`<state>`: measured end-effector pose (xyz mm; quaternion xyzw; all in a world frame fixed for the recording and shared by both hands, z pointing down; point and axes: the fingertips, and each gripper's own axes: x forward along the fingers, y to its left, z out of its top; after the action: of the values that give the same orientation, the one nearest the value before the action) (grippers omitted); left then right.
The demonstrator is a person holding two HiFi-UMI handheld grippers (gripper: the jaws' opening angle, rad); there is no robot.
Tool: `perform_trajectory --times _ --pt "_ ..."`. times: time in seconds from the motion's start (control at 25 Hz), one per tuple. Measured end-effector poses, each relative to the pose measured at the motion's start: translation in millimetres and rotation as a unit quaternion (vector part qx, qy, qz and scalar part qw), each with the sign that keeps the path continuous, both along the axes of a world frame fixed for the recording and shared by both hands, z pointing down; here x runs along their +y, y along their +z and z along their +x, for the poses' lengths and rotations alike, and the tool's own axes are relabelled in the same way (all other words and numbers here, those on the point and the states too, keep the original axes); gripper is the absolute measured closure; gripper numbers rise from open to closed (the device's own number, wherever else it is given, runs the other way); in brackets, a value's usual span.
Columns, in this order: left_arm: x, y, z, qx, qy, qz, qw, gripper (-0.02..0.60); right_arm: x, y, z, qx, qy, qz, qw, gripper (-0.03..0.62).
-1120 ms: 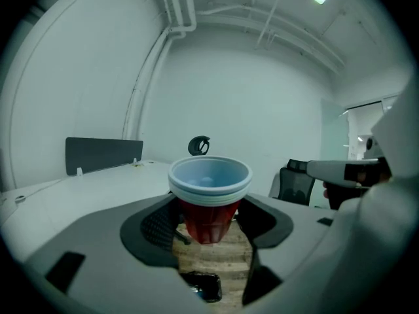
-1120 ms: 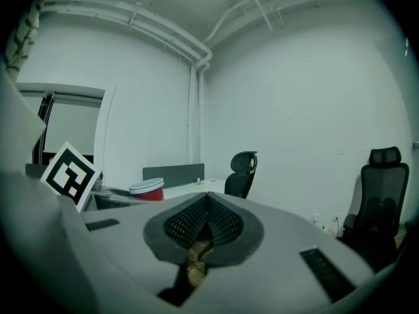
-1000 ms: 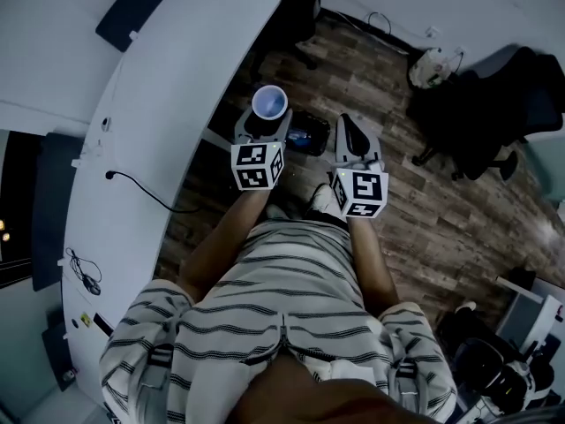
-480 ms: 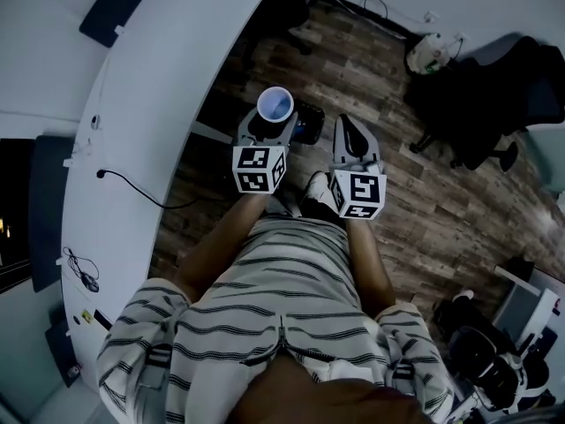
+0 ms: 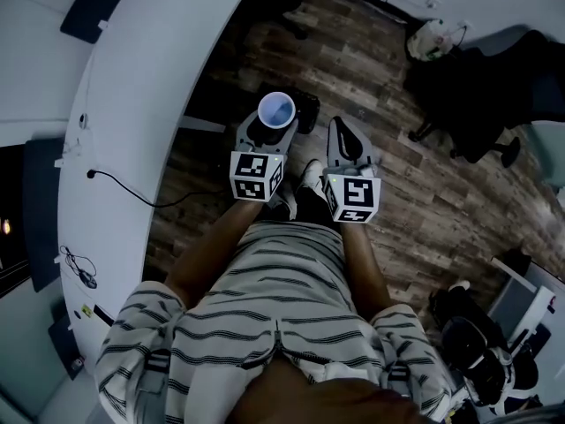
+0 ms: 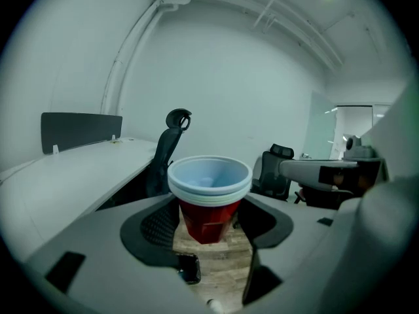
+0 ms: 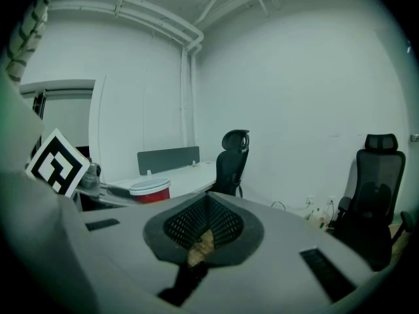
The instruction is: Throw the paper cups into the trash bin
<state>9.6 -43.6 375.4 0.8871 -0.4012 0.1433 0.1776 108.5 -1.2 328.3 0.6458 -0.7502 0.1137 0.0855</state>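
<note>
A red paper cup point(image 5: 276, 110) with a pale inside is held upright between the jaws of my left gripper point(image 5: 272, 124). In the left gripper view the cup point(image 6: 208, 201) shows layered white rims, as if cups are nested, and the left gripper point(image 6: 208, 224) is shut on its red wall. To the right, level with it, my right gripper point(image 5: 341, 129) is shut with nothing in it. In the right gripper view its jaws point(image 7: 205, 201) meet and the cup point(image 7: 150, 190) shows at left. A dark bin-like object point(image 5: 307, 110) stands on the floor just beyond the cup, mostly hidden.
A long curved white desk point(image 5: 132, 95) runs along the left with a black cable point(image 5: 132, 188) on it. Black office chairs point(image 5: 477, 87) stand at the right, with a white bag point(image 5: 430, 38) by the far wall. Wooden floor point(image 5: 397, 201) lies below, with the person's shoes point(image 5: 305, 179) under the grippers.
The person has stepped forward with both grippers. The dark object on the floor now lies right beside the cup. The left gripper still holds the cup and the right stays shut.
</note>
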Motion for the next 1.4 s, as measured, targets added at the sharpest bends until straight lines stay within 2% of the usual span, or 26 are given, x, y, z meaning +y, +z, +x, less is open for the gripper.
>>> perform_trajectory --times 0.44,0.76,1.04,1.4 --pt "-3.8 37.5 10.0 -0.012 -0.001 -0.036 0.9993 0.282 -24.4 43.6 2.0 -0.012 -0.008 -0.039 0.999 0.585" --pt "-15.2 75.3 6.7 -0.013 -0.024 -0.079 0.9965 0.282 -37.6 83.0 4.7 -0.016 -0.014 -0.071 0.997 0.585" --pt "-22.4 103.2 9.7 -0.012 -0.043 -0.106 0.9934 0.282 -44.0 105.7 6.2 -0.024 -0.027 -0.079 0.996 0.585" --pt "-25.1 153.8 15.3 -0.039 -0.044 -0.135 0.9891 0.281 -50.2 140.0 8.5 -0.044 -0.026 -0.100 0.994 0.585"
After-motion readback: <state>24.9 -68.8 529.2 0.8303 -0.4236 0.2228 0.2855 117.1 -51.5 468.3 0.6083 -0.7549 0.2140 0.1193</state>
